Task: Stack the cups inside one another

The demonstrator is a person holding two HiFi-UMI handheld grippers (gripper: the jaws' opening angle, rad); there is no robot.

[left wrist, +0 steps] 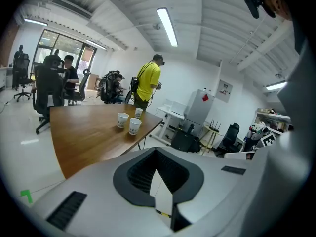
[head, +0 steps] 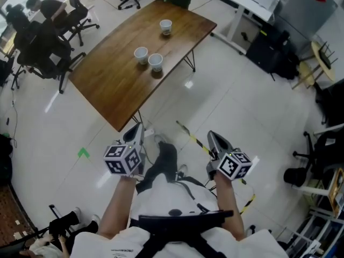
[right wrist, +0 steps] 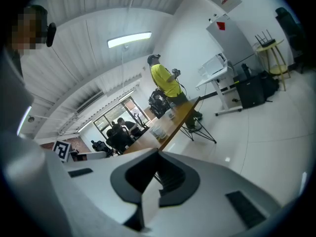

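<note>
Left tool [head: 137, 133] and right tool [head: 214, 140] both closed, empty, low over the floor [head: 226, 106]. On the counter [head: 118, 85] well ahead: near cup [head: 155, 62] just beside second cup [head: 141, 54], third cup [head: 165, 26] beyond. Likely best: open one tool before arriving, take the near cup by its wall.

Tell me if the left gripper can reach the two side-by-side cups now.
Probably not yet: the left gripper is over the floor, short of the table, and the two cups stand farther in. Nothing blocks the way; stepping forward should do.
</note>
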